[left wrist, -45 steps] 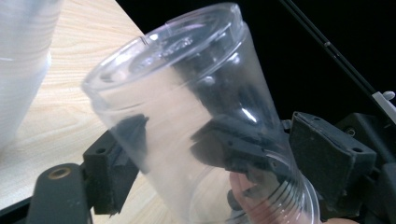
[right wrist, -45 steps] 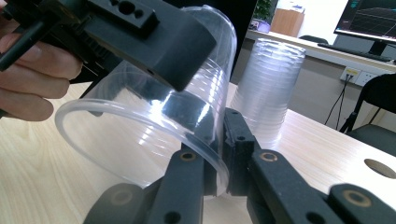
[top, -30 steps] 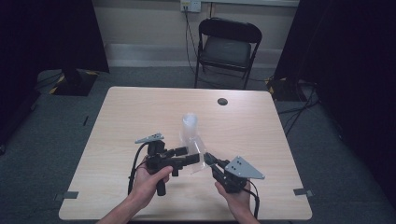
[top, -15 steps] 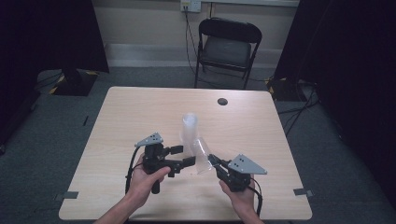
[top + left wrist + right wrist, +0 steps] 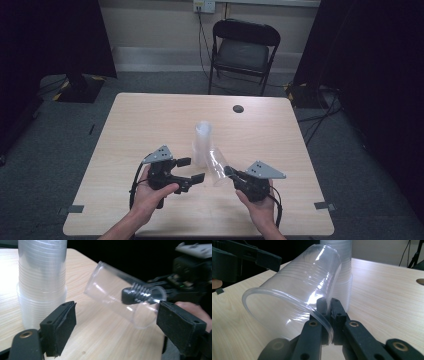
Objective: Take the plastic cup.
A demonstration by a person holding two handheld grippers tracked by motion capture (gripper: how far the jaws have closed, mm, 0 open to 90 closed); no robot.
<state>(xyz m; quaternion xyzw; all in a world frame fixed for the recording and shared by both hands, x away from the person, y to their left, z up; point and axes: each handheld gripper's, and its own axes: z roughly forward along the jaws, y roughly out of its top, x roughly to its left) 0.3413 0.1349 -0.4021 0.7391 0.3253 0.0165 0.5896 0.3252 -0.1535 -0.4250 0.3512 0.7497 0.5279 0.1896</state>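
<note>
1. We find the right gripper (image 5: 327, 315) clamped on the rim of a single cup (image 5: 294, 292), tilted above the desk (image 5: 150, 120), beside the cup stack (image 5: 203, 142).
2. The left gripper (image 5: 191, 170) stands with jaws apart, probably ready to assist.

Both grippers, the left gripper (image 5: 191, 170) and the right gripper (image 5: 229, 172), are black with grey three-cornered top plates, brass-coloured jaw rivets and trailing black cables.

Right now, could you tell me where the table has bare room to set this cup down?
The table is bare on the left, and on the right between the grommet and the right tongs. It is crowded around the cup stack, held cup and left tongs.
</note>
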